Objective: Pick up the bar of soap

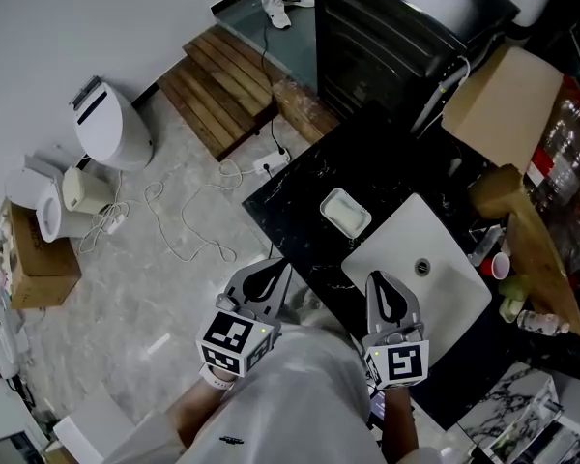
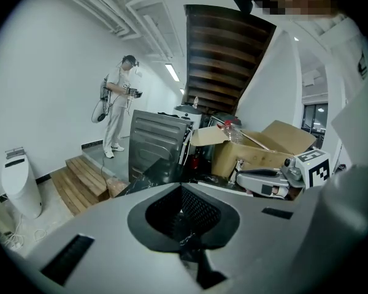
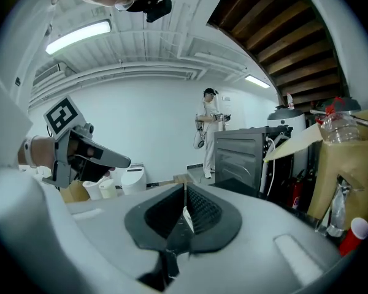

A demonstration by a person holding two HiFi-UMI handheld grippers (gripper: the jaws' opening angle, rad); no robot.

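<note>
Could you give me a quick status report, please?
Both shut, empty: left gripper, right gripper. Untouched: bar of soap in dish on counter. Path clear.

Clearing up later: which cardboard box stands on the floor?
The left box, on the pale floor; the right box stands open beyond the black counter.
</note>
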